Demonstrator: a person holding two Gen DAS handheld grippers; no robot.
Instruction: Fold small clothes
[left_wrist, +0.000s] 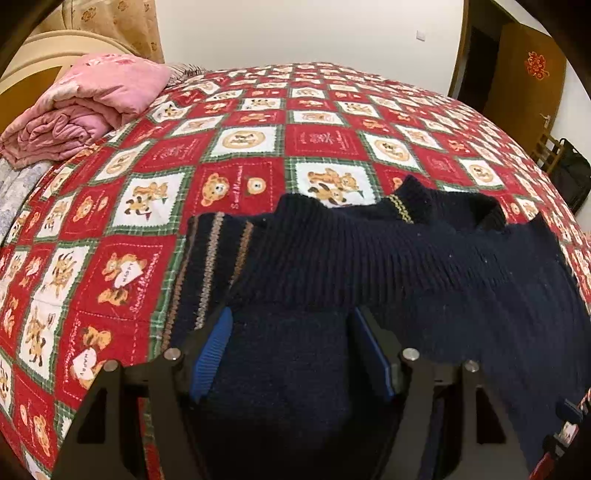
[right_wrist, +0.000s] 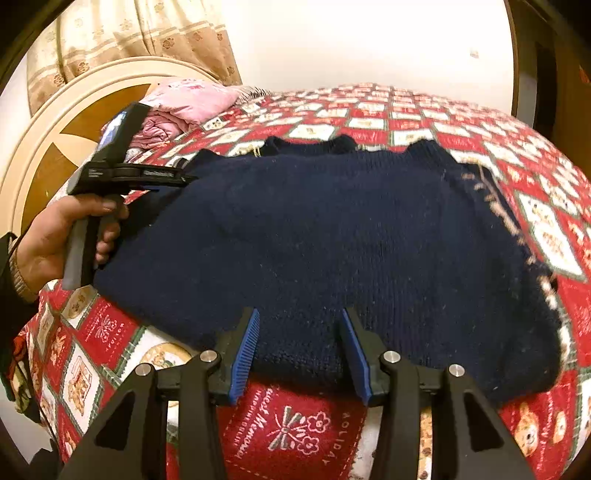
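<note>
A navy knitted sweater (left_wrist: 369, 258) (right_wrist: 332, 229) lies flat on the bed, collar towards the far side, with tan striped trim along its edges. In the left wrist view my left gripper (left_wrist: 291, 314) stands open over the sweater's side, knit showing flat between its blue pads (left_wrist: 216, 343). From the right wrist view a hand (right_wrist: 55, 236) holds that left gripper (right_wrist: 184, 177) at the sweater's left shoulder edge. My right gripper (right_wrist: 300, 314) is open at the near hem, which lies flat and unpinched between the blue pads (right_wrist: 245, 347).
The bed carries a red patchwork bear quilt (left_wrist: 240, 110) (right_wrist: 295, 424). A folded pink duvet (left_wrist: 85, 107) (right_wrist: 184, 99) sits by the round headboard (right_wrist: 74, 122). A wooden door (left_wrist: 524, 74) and a black bag (left_wrist: 569, 177) stand past the bed's far right side.
</note>
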